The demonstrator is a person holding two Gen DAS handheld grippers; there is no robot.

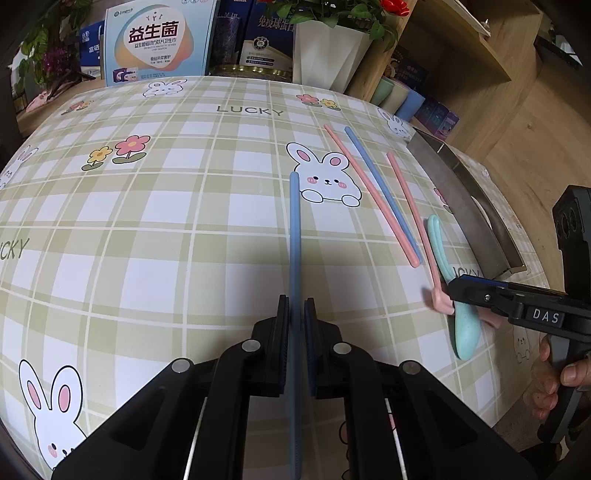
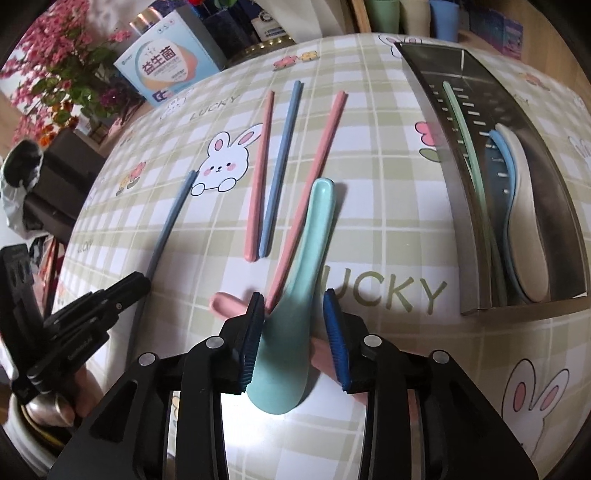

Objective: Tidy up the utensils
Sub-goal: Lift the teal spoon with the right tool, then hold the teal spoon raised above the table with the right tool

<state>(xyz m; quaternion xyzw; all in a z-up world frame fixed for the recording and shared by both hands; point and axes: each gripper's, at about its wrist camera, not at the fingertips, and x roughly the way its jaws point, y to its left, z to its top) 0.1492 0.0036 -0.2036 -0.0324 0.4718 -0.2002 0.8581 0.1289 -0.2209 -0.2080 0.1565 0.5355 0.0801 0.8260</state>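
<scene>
My left gripper [image 1: 295, 306] is shut on a blue chopstick [image 1: 294, 236] that points away over the table; it also shows in the right wrist view [image 2: 168, 229]. My right gripper [image 2: 295, 306] is open, its jaws either side of a mint green spoon [image 2: 306, 266] that lies on the table over a pink spoon [image 2: 225, 304]. A pink chopstick [image 2: 308, 192] lies under the green spoon. A pink and blue chopstick pair [image 2: 269, 173] lies further out. The steel tray [image 2: 469, 229] at right holds a green chopstick [image 2: 467, 147], a blue spoon [image 2: 504, 158] and a beige spoon [image 2: 528, 221].
Boxes [image 1: 159, 40] and a white flower pot [image 1: 328, 51] stand past the table's far edge. Cups [image 2: 413, 14] stand behind the tray. The checked tablecloth [image 1: 147, 221] covers the table.
</scene>
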